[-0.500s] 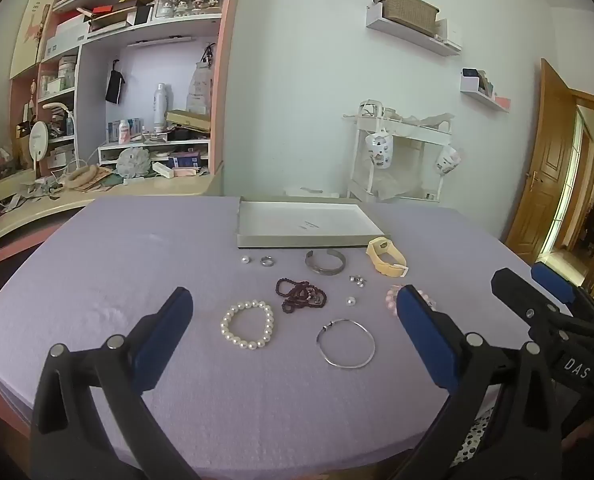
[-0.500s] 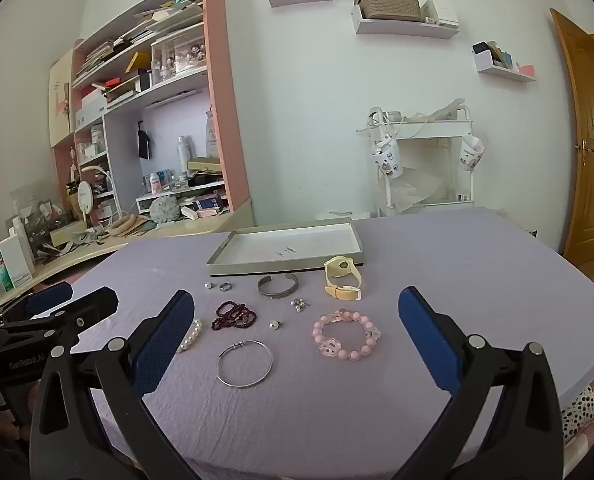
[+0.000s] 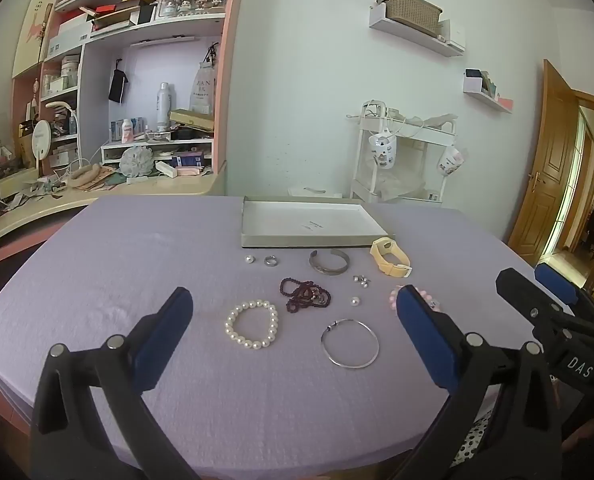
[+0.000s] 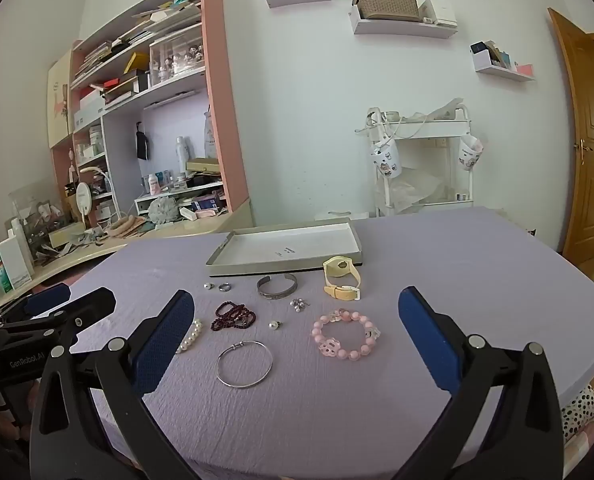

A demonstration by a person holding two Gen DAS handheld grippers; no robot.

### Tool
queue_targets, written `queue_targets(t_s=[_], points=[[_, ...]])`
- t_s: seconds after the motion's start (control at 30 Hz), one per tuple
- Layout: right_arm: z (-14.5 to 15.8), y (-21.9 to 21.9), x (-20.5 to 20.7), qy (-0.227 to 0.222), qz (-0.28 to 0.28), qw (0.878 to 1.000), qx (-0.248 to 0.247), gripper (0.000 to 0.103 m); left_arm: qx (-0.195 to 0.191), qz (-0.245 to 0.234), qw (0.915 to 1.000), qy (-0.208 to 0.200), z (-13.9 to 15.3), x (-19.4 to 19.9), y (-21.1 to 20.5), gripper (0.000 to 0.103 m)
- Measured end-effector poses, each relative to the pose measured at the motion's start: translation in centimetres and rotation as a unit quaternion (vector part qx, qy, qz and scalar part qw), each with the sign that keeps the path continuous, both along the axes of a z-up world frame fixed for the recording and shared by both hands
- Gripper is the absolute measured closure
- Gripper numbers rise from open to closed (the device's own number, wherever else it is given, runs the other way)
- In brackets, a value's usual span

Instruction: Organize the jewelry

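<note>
**Both grippers hover, nothing held**

The left gripper [image 3: 293, 316] and right gripper [image 4: 295, 314] hang with fingers spread wide and empty above the lilac counter [image 4: 477, 264]. Past them lie a pearl bracelet [image 3: 252, 329], silver bangle [image 4: 244, 363] and pink bead bracelet [image 4: 345, 339], well short of the tray [image 4: 257, 268].

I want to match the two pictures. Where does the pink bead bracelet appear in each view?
Left wrist view: pink bead bracelet right of centre, mostly hidden behind the left gripper's right finger.
Right wrist view: pink bead bracelet in full view, just right of centre, between the open fingers.
Shared landmark: the yellow watch lies just behind it, beside the tray's corner.
</note>
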State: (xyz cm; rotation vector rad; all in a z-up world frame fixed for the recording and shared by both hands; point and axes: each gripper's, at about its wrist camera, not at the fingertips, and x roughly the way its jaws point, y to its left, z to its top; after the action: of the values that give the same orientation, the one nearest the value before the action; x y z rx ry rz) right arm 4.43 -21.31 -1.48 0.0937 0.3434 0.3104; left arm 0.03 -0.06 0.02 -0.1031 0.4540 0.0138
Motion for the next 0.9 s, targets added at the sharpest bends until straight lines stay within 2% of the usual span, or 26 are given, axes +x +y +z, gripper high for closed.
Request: queue_targets(t_s=[0.4,0.47,0.9], points=[[-0.1,-0.5,0.2,0.001,-0.001,1.000,0.000,0.001,0.000,-0.001,1.0000,0.001,-0.1,0.3,2.1,0.002],[-0.1,-0.3,0.2,0.001,-0.001,1.000,0.000,0.001,0.003,0.005,1.0000,0.002,-0.4,0.3,0.9,0.002],[-0.1,-0.5,0.4,0.002,0.000,1.000,0.002,0.001,0.008,0.010,0.9999,0.002,-0.4,0.1,0.1,0.002]])
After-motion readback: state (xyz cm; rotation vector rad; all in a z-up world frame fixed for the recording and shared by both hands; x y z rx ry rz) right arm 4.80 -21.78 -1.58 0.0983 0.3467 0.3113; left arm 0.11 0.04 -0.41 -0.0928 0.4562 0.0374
